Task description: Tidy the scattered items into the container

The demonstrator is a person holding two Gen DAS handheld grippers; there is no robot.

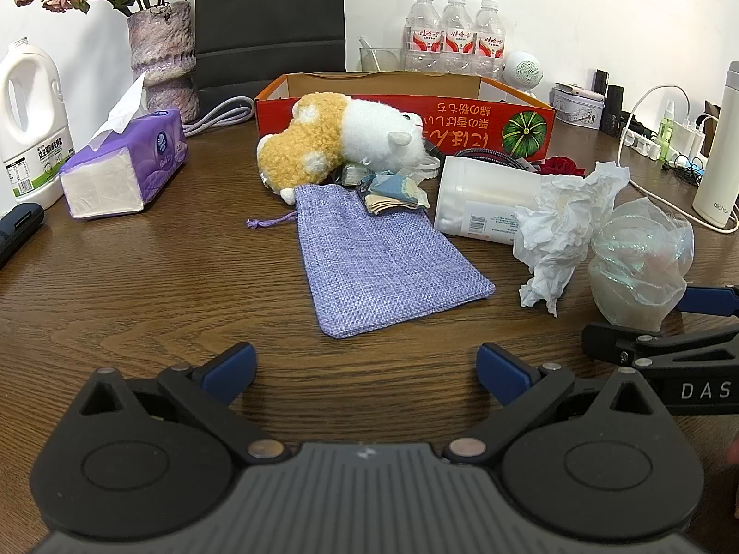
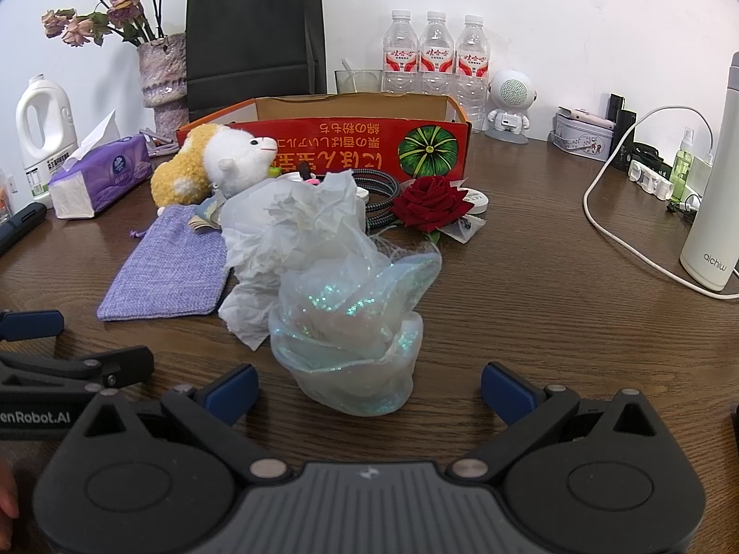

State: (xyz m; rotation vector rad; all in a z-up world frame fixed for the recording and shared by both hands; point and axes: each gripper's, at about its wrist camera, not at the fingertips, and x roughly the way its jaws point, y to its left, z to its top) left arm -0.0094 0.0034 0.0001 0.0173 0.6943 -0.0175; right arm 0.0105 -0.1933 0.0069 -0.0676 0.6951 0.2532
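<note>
A red cardboard box stands open at the back of the wooden table; it also shows in the right wrist view. In front of it lie a plush toy, a purple cloth pouch, a white cylinder tub, crumpled tissue, an iridescent gauze bag, a red rose and a braided cable. My left gripper is open, just short of the pouch. My right gripper is open, its fingers either side of the gauze bag's near end.
A purple tissue pack, a white jug and a vase stand at the left. Water bottles and a black bag stand behind the box. A white flask, cables and small items are at the right.
</note>
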